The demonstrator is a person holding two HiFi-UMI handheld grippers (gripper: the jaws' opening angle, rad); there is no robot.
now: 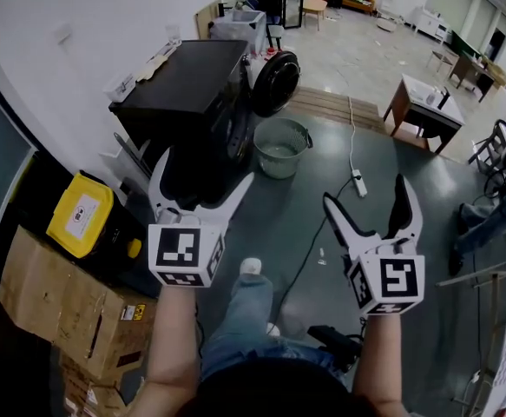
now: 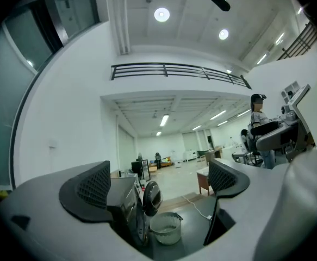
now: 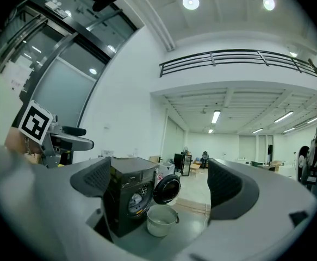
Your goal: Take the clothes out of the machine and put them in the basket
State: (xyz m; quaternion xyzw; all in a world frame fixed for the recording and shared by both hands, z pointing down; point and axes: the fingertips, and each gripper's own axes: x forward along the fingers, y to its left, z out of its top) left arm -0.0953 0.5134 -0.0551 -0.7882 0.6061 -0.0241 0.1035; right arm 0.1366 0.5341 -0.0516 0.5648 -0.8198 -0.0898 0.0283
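A black front-loading washing machine (image 1: 193, 102) stands against the white wall, its round door (image 1: 274, 82) swung open. The drum's inside is hidden from the head view. A pale round basket (image 1: 281, 147) sits on the floor just in front of the machine; it also shows as the basket (image 3: 161, 221) and the basket (image 2: 166, 228). My left gripper (image 1: 202, 181) is open, held in the air short of the machine. My right gripper (image 1: 369, 200) is open too, over the dark floor, right of the basket. Neither holds anything. No clothes are visible.
A yellow-lidded box (image 1: 81, 214) and cardboard boxes (image 1: 72, 302) stand to the left. A white power strip (image 1: 358, 183) with its cable lies on the floor right of the basket. A wooden table (image 1: 428, 107) stands further right. A person (image 2: 258, 128) stands behind, by a chair.
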